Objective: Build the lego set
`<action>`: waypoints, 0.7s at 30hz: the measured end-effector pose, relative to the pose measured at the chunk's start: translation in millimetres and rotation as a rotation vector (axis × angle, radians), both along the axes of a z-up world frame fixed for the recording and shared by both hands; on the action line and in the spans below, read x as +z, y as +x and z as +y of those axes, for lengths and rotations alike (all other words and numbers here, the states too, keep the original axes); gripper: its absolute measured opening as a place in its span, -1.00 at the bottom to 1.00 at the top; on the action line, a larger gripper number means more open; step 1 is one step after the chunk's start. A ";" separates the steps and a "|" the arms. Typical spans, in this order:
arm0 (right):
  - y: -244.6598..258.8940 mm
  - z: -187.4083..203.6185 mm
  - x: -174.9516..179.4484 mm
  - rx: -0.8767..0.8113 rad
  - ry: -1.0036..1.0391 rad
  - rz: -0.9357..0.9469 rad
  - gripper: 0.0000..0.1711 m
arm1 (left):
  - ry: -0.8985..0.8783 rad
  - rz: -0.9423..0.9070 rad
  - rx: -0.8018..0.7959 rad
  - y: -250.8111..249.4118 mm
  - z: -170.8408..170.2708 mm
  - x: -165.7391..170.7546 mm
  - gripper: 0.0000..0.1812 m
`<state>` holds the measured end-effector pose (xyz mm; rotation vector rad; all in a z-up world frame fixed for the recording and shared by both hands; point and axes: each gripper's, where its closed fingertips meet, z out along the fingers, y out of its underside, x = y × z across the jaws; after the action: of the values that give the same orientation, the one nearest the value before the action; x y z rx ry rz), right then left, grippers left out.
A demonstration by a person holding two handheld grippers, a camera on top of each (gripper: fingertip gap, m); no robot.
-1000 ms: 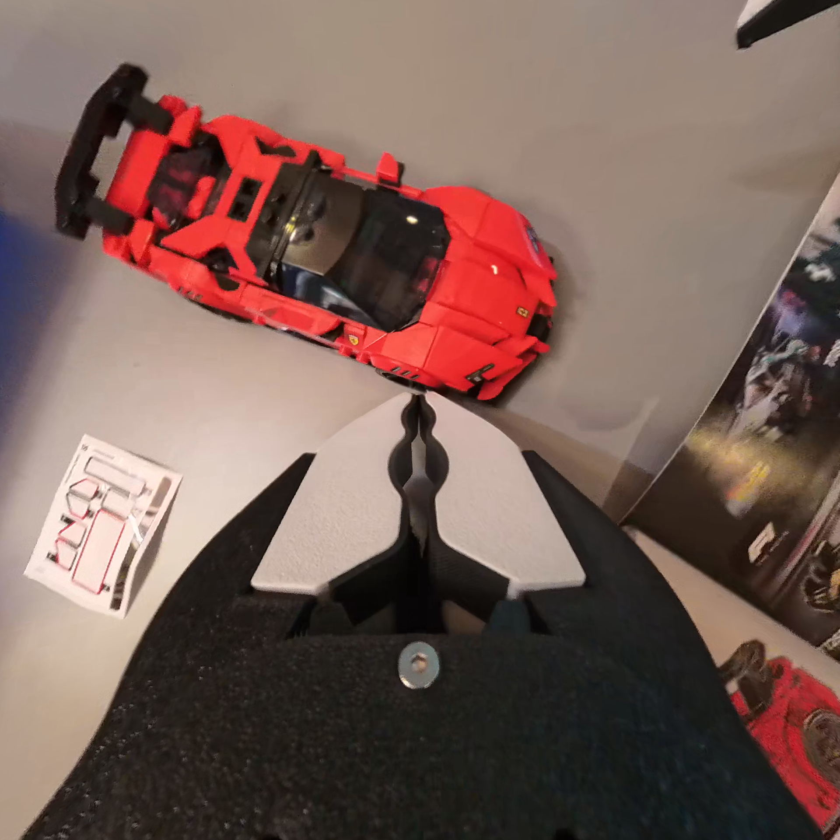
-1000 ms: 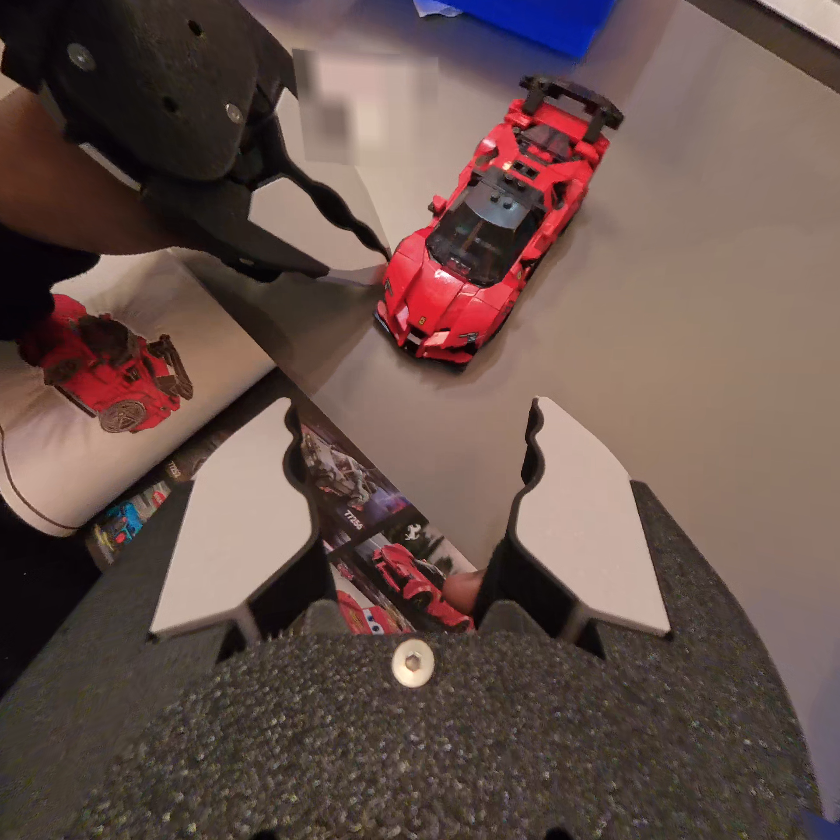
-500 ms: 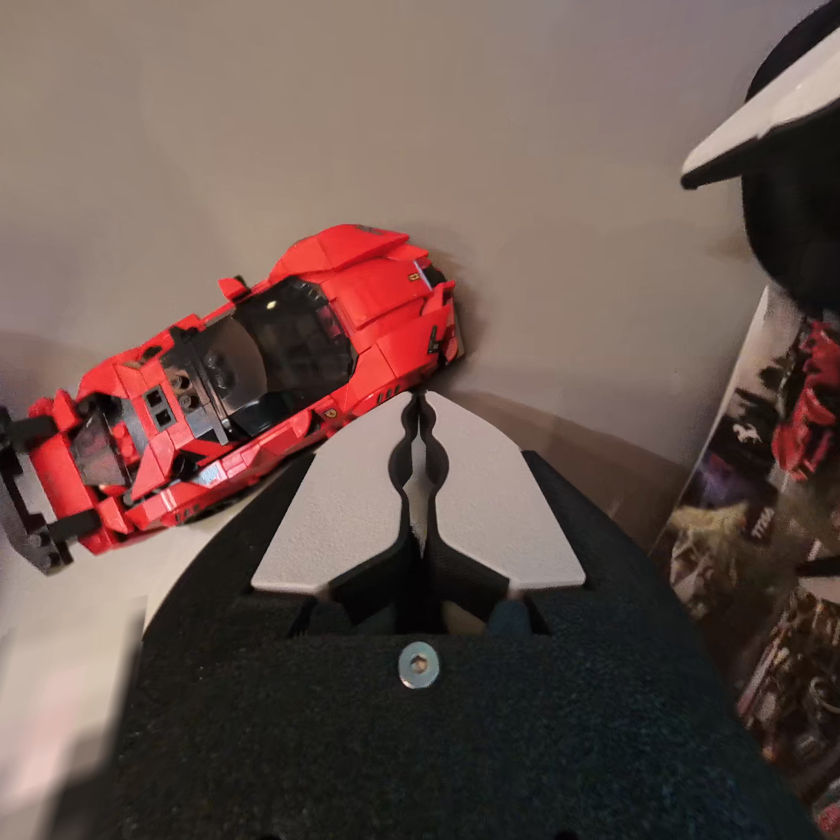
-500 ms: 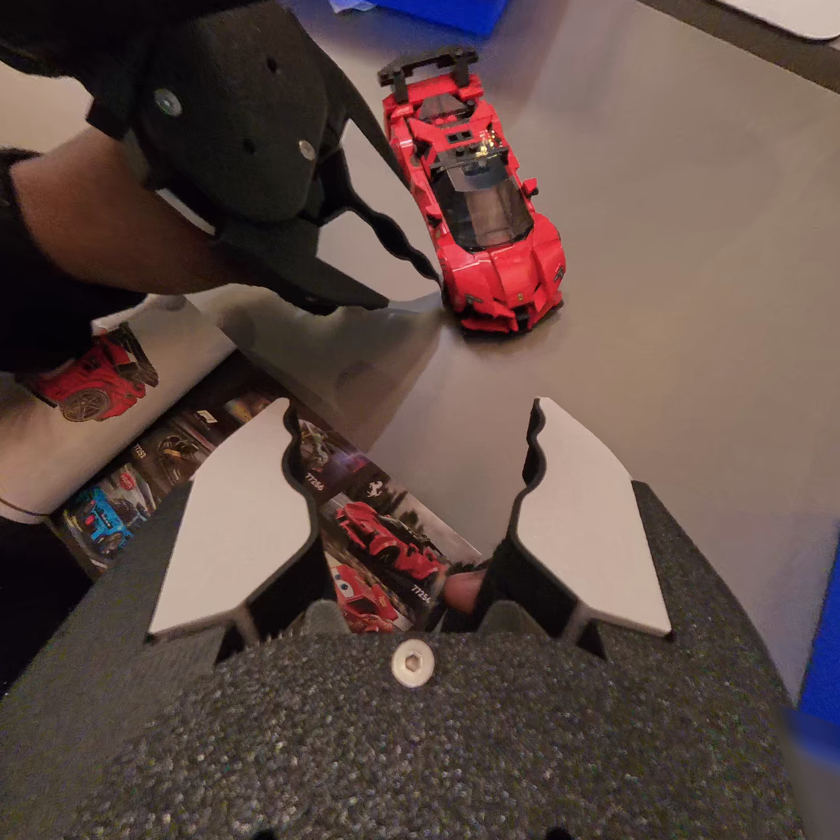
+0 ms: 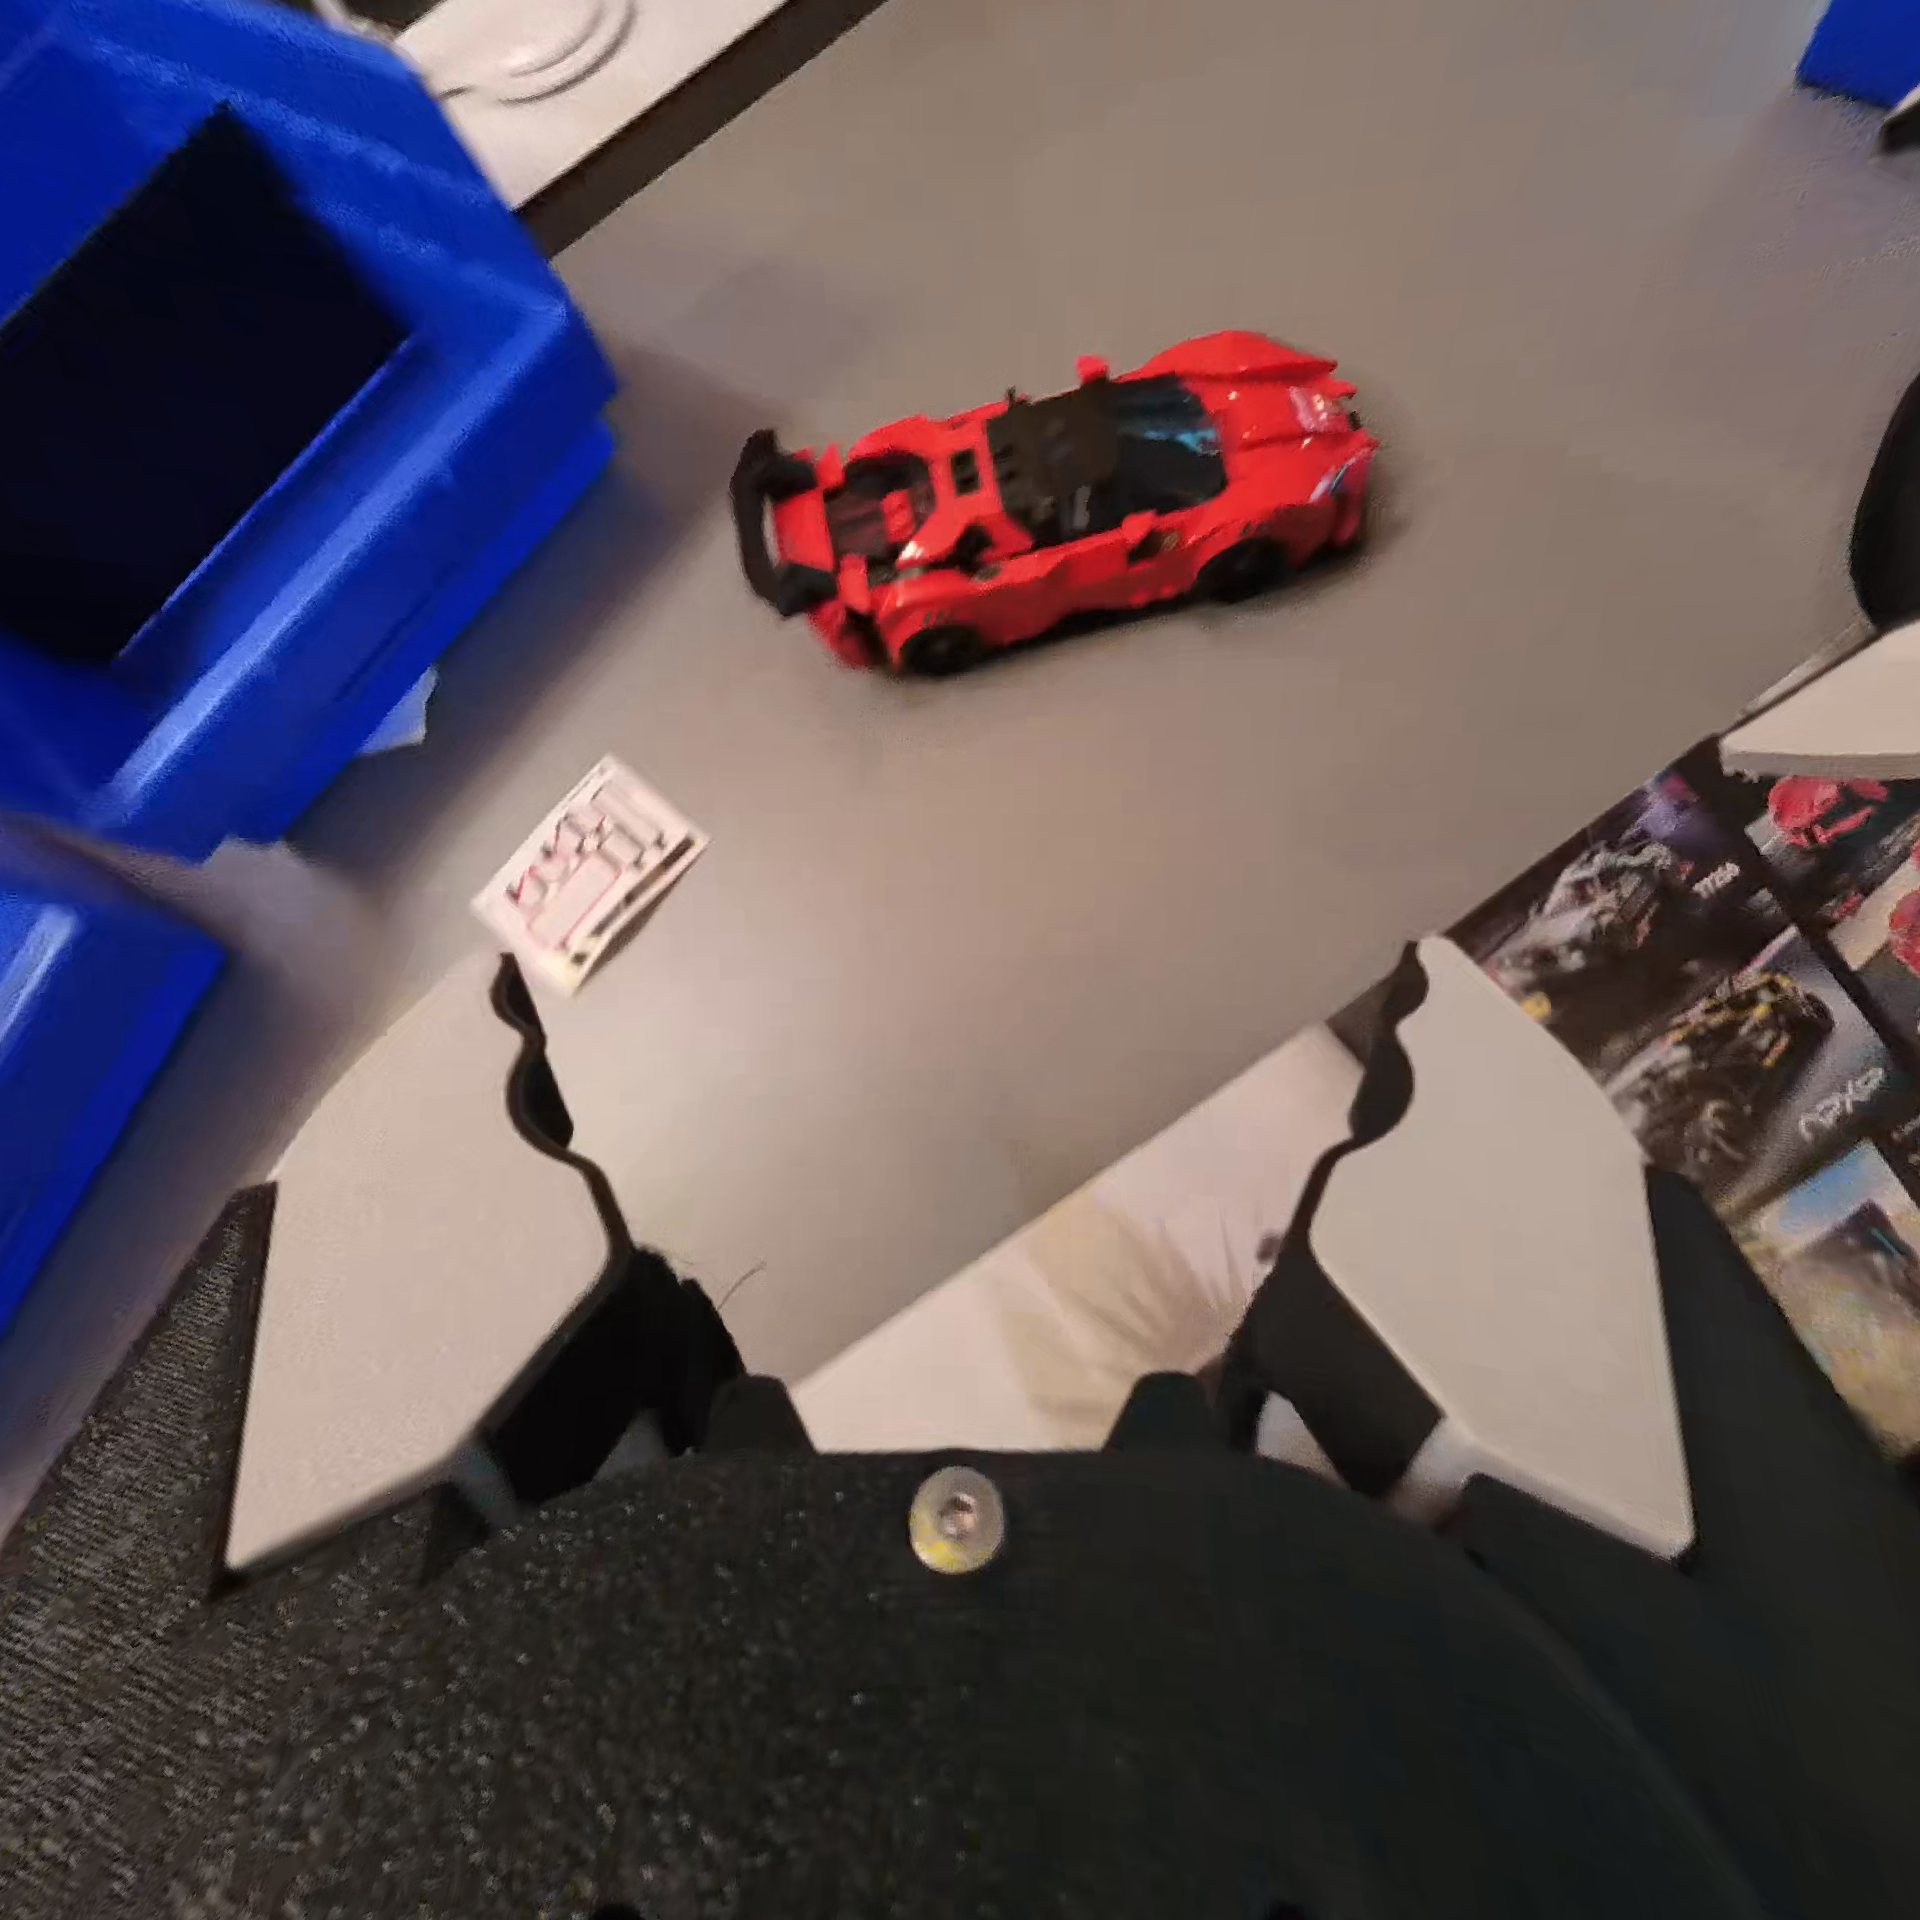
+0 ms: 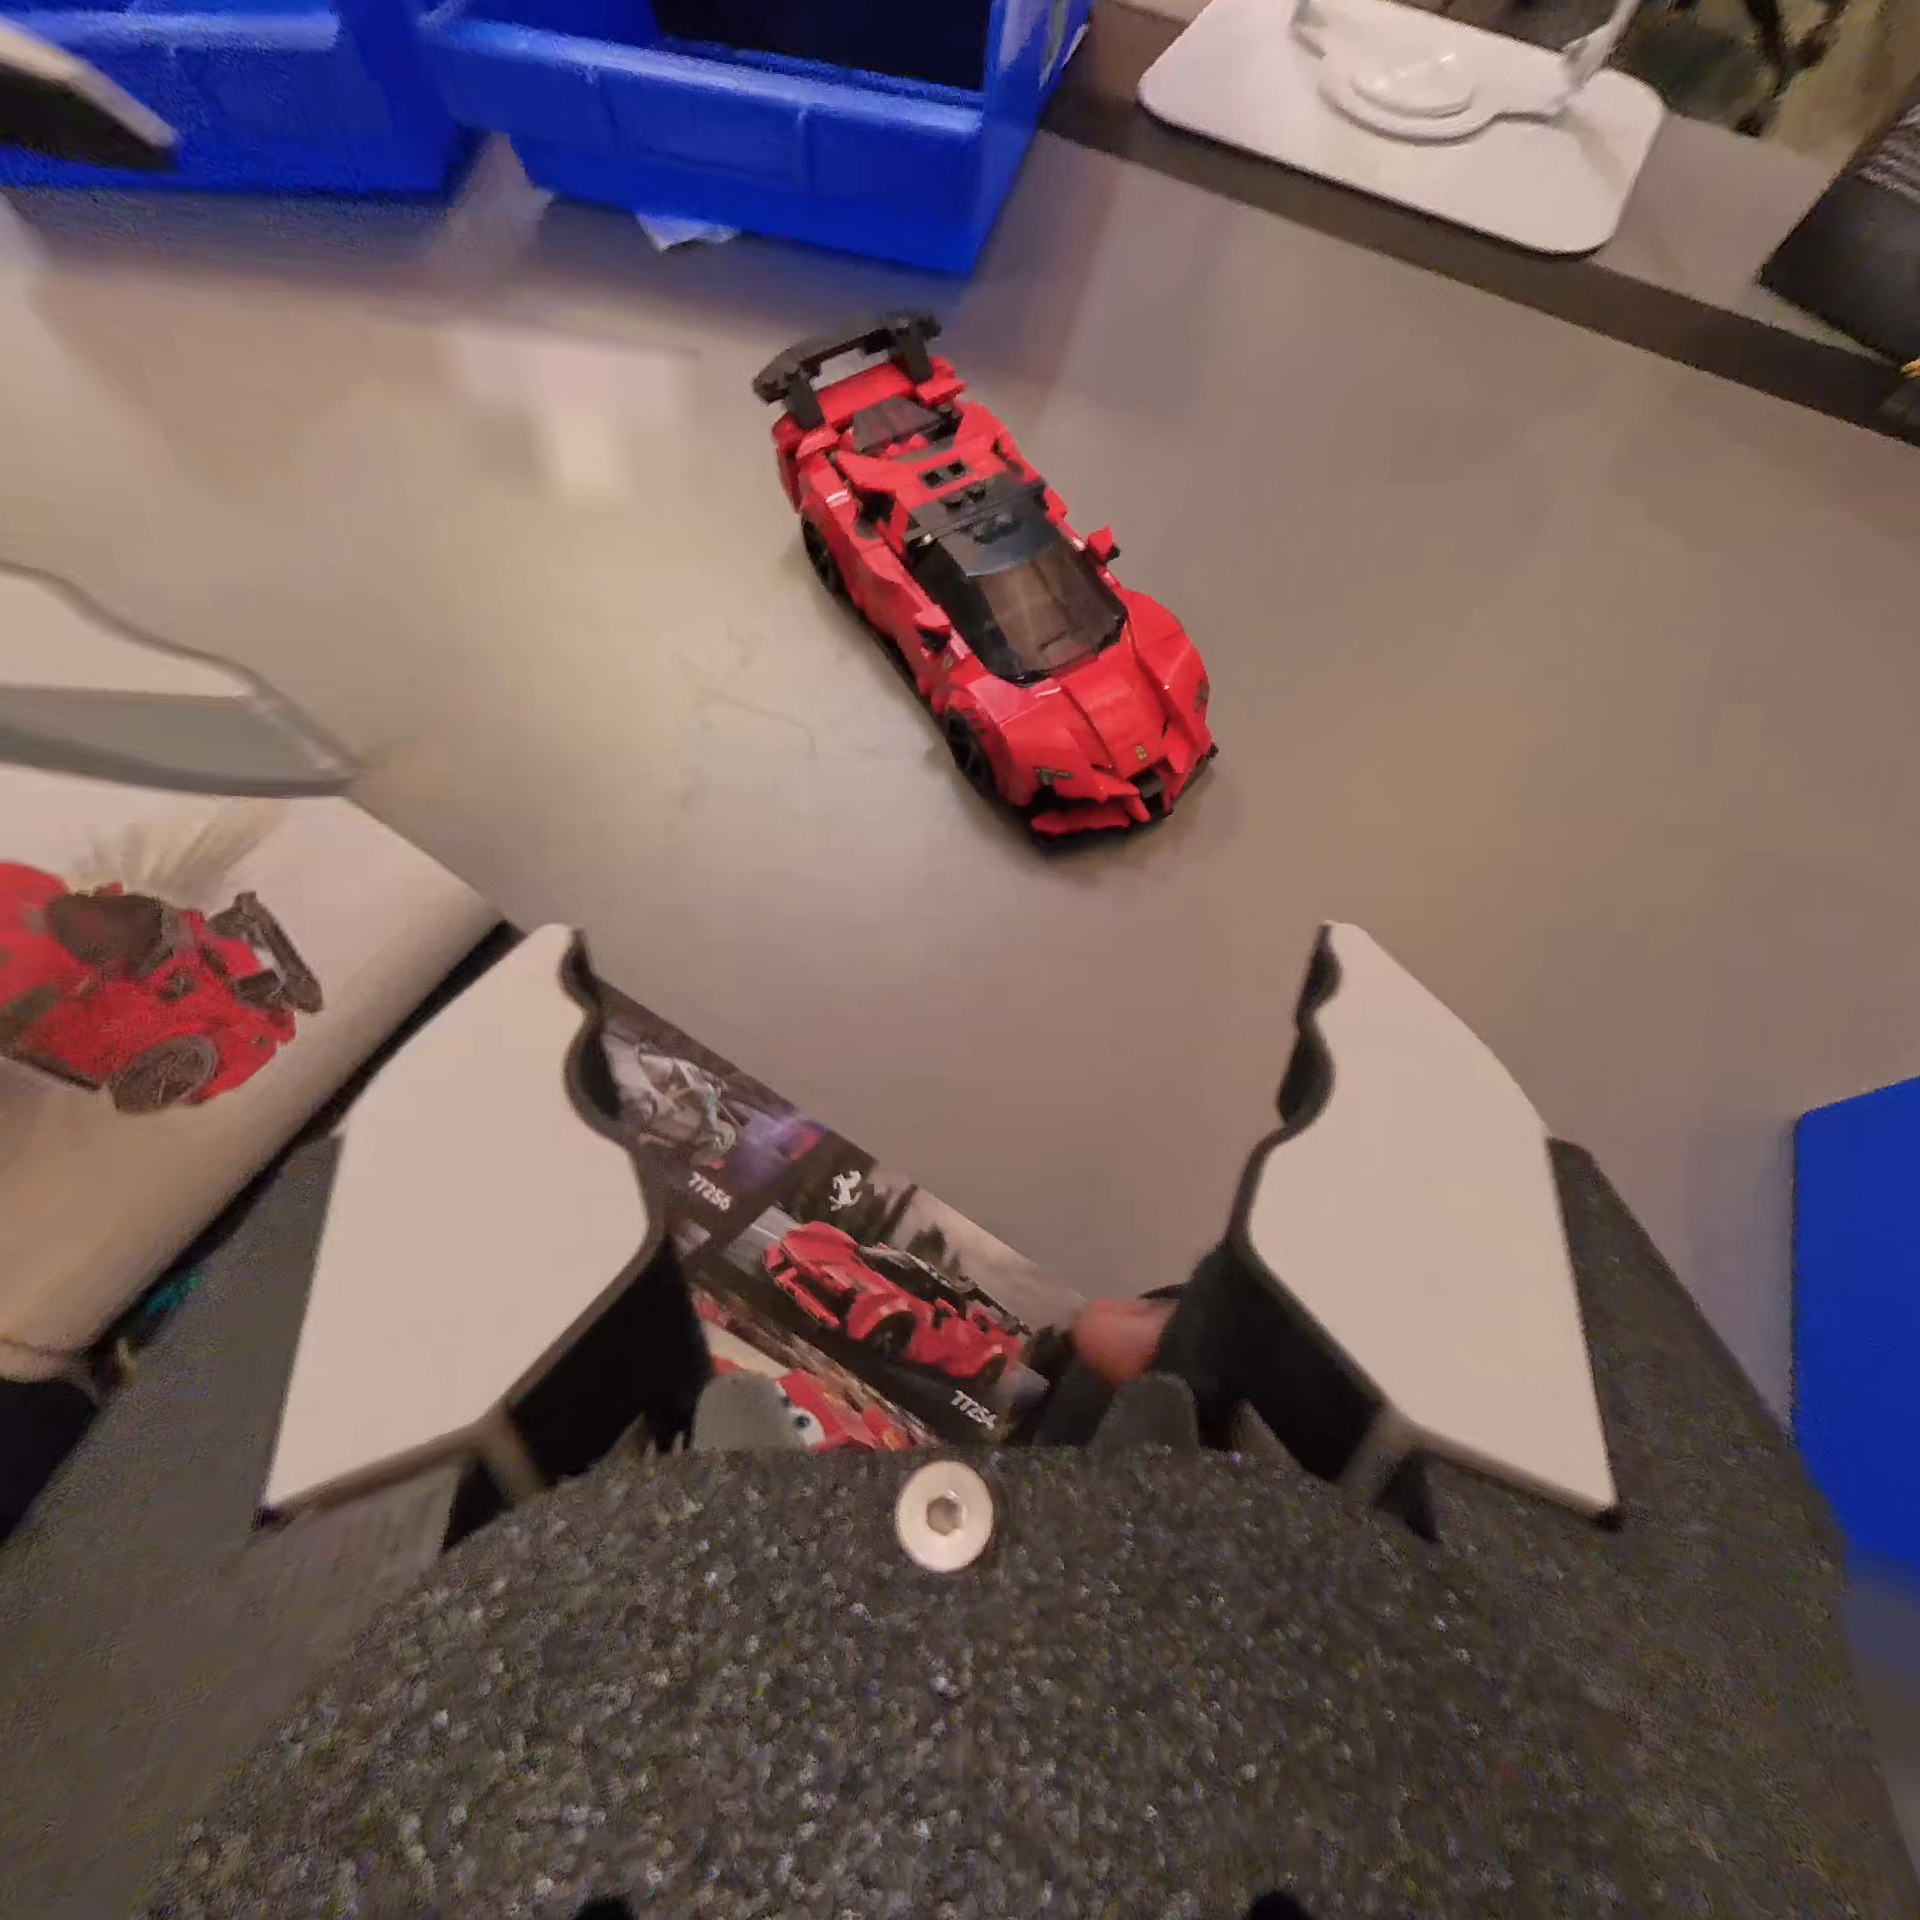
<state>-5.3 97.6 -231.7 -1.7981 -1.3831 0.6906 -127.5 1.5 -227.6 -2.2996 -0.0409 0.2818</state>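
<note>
Sitting on its wheels on the grey table (image 6: 1507, 582), the red toy car (image 6: 992, 592) has blue bins (image 6: 727, 114) behind it, a sticker sheet (image 5: 590, 875) nearby and a printed booklet (image 6: 831, 1247) in front. Both the left gripper (image 5: 961, 1029) and right gripper (image 6: 945, 997) are spread wide, empty, well apart from the car.

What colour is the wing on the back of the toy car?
Black; the rear wing shows best in the right wrist view.
</note>
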 end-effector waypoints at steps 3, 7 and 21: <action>0.1 -0.9 -0.5 -0.077 0.028 0.021 0.69 | 0.066 -0.038 0.071 -0.6 -25.9 5.9 0.62; 4.7 -9.1 5.3 -0.132 0.050 0.054 0.73 | 0.141 -0.117 0.119 7.6 -49.7 11.4 0.62; 21.5 -38.7 32.0 -0.149 0.110 0.117 0.43 | 0.304 -0.151 0.165 28.0 -82.2 33.4 0.61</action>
<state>16.2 58.8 -199.7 -1.7255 -1.1743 0.6184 -99.5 -80.7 -194.2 -2.0124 -0.3299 0.1718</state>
